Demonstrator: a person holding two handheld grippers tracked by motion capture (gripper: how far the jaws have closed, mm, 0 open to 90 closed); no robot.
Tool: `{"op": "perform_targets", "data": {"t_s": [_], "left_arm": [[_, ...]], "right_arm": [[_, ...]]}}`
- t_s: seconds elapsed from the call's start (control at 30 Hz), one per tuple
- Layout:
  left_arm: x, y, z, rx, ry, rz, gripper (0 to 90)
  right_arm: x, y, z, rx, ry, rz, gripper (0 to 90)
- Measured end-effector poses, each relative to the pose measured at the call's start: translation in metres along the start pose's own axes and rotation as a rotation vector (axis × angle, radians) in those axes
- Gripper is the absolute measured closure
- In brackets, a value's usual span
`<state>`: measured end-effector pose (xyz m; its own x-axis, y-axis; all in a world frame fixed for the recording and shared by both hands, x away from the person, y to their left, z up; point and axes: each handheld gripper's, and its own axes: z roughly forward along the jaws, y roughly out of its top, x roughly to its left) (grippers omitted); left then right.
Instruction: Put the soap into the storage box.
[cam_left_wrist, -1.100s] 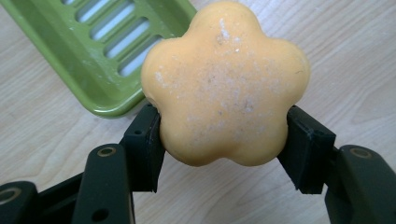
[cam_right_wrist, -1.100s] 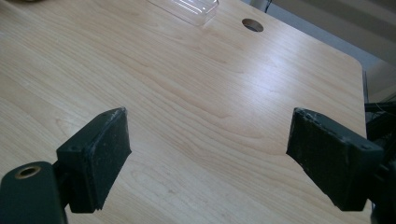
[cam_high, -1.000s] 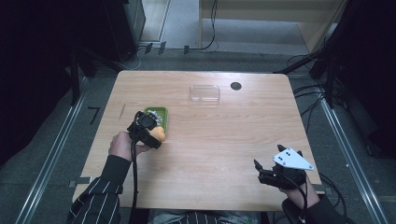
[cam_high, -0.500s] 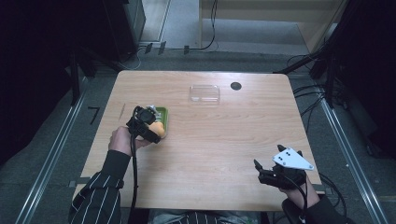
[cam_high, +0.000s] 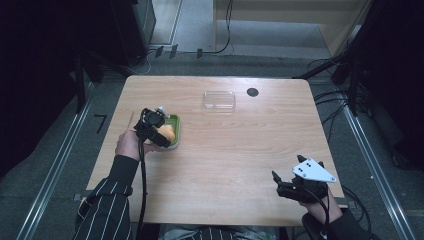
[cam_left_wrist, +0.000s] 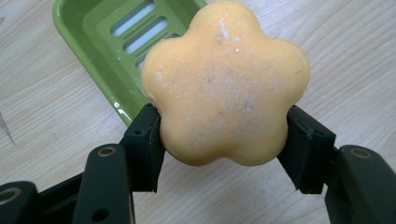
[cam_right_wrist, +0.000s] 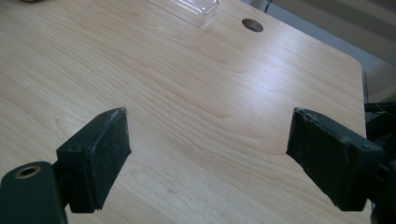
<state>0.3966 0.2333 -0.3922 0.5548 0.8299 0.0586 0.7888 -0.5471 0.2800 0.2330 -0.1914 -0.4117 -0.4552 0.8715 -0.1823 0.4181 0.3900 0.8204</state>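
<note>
Left gripper (cam_left_wrist: 224, 140): fingers pinching orange flower-shaped soap (cam_left_wrist: 226, 84) by its sides.
Soap: held above near edge of green soap dish (cam_left_wrist: 100, 51), left part of tabletop (cam_high: 235, 150).
Right gripper (cam_right_wrist: 210, 158): fingers spread, nothing between, over tabletop's near right corner.
Clear lid (cam_high: 219, 99): far side, apart.

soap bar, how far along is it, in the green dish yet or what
Done: the left gripper is shut on the flower-shaped orange soap bar, pads pressing both sides. In hand: the soap hangs over the edge of the green soap dish, whose slotted floor is bare. Left, judging by that: probably setting it in the dish and letting go. The right gripper waits open over bare table.
</note>
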Motion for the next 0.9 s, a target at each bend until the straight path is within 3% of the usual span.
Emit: {"op": "perform_targets", "data": {"t_s": [0.27,0.9], "left_arm": [[0.011,0.009,0.006,0.008,0.008,-0.013,39.5],[0.019,0.030,0.019,0.031,-0.002,-0.009,39.5]], "right_arm": [[0.001,0.000,0.000,0.002,0.000,-0.002,13.7],[0.000,0.000,0.000,0.001,-0.002,0.000,13.7]]}}
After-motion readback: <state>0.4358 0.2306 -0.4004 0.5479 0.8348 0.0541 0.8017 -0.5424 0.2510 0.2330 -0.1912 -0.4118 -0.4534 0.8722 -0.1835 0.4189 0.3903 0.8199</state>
